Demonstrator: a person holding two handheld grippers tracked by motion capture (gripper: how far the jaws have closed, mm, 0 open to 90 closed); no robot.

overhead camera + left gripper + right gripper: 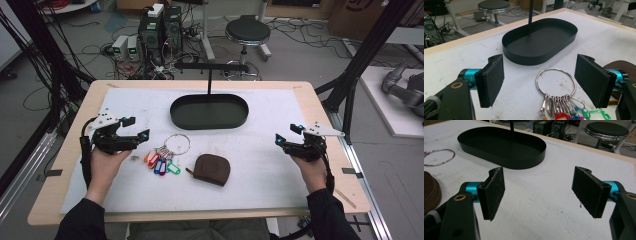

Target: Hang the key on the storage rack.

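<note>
Both grippers (144,134) (278,139) released, empty; steel key ring (555,81); brown leather pouch (212,169).

no readable text or labels anywhere

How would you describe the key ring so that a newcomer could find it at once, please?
On the white mat, look just in front of the black oval tray. The key ring lies there, left of the brown pouch: a big steel loop with a bunch of coloured plastic tags.
</note>
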